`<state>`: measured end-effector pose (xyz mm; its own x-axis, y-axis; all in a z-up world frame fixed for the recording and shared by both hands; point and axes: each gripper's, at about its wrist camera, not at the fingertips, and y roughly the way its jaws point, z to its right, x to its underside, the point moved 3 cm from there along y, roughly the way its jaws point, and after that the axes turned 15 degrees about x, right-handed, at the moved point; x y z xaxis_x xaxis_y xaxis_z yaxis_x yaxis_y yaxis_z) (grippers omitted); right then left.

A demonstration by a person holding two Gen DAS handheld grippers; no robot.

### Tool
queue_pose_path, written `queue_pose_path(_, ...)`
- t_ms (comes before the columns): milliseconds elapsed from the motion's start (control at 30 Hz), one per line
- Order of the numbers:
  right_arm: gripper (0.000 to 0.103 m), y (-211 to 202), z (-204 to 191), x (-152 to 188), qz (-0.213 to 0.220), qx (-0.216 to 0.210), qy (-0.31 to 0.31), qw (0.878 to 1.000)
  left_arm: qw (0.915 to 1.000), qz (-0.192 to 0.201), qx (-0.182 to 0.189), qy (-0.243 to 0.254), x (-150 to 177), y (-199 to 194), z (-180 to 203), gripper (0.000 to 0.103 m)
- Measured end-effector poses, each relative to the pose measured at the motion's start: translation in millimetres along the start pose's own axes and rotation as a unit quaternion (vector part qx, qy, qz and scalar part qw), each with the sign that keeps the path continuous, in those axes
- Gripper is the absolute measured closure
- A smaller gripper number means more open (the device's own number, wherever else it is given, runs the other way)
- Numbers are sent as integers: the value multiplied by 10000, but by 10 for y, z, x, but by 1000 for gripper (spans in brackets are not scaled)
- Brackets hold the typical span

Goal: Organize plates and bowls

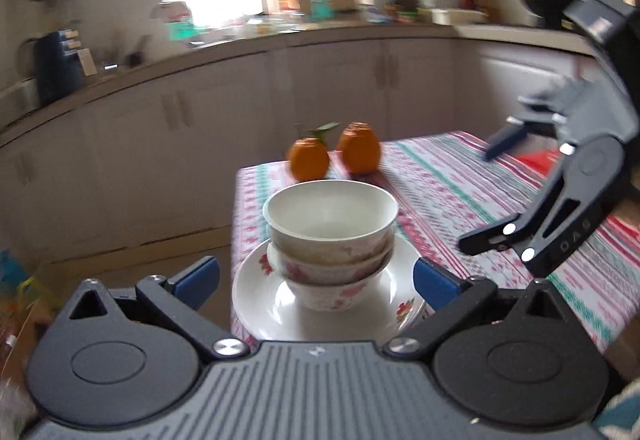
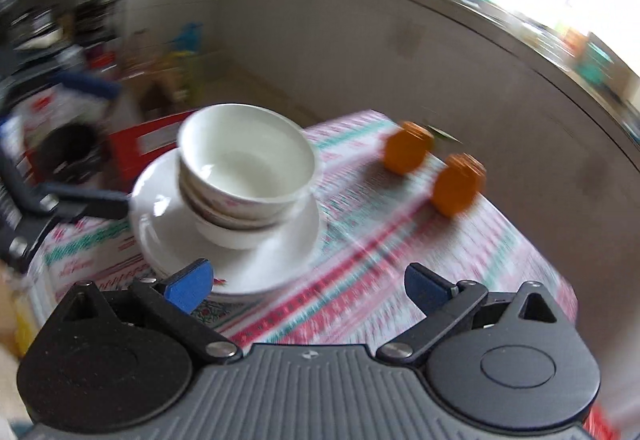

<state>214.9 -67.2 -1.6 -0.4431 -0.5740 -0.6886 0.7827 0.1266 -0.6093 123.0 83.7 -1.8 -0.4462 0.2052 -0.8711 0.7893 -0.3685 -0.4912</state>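
Stacked white ceramic bowls (image 1: 330, 240) on white floral plates (image 1: 280, 304) sit dead ahead between the left gripper (image 1: 316, 280)'s empty, wide-open jaws, right gripper (image 2: 308, 284) likewise agape, farther off.

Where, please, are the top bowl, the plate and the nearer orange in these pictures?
top bowl (image 1: 330, 214): left wrist view, inside wall of the bowl.
plate (image 1: 260, 296): left wrist view, bare left part of its rim.
nearer orange (image 1: 309, 158): left wrist view, middle of its skin.

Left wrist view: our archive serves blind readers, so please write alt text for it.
Three nested bowls sit on stacked white plates at a striped table's corner, between the open left tongs. Two oranges sit behind; the right tongs hover open alongside.
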Motion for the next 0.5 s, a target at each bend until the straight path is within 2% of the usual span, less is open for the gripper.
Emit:
queue_pose_path(67, 0, -89, 15, 103, -143, 429, 493, 9978, 9989, 117, -353, -300, 37, -86, 79, 1)
queue_pose_path(133, 0, -249, 20, 217, -87, 688, 919, 9933, 9951, 129, -695, -698, 68, -146, 132, 1)
queue_pose_path(200, 0, -407, 20, 318, -49, 771, 1271, 9889, 9900, 180, -898, -1071, 112, -221, 187, 1)
queue_pose_path(300, 0, -614, 9, 450, -29, 1037, 1751, 9791, 9856, 212, -859, -1438, 181, -359, 282, 1)
queue_pose_path(433, 0, -836, -43, 550, -6, 1246, 2038, 9710, 9851, 242, -745, -1533, 195, -475, 391, 1)
queue_pose_path(500, 0, -932, -72, 576, 15, 1314, 2087, 9691, 9849, 302, -800, -1507, 178, -513, 438, 1)
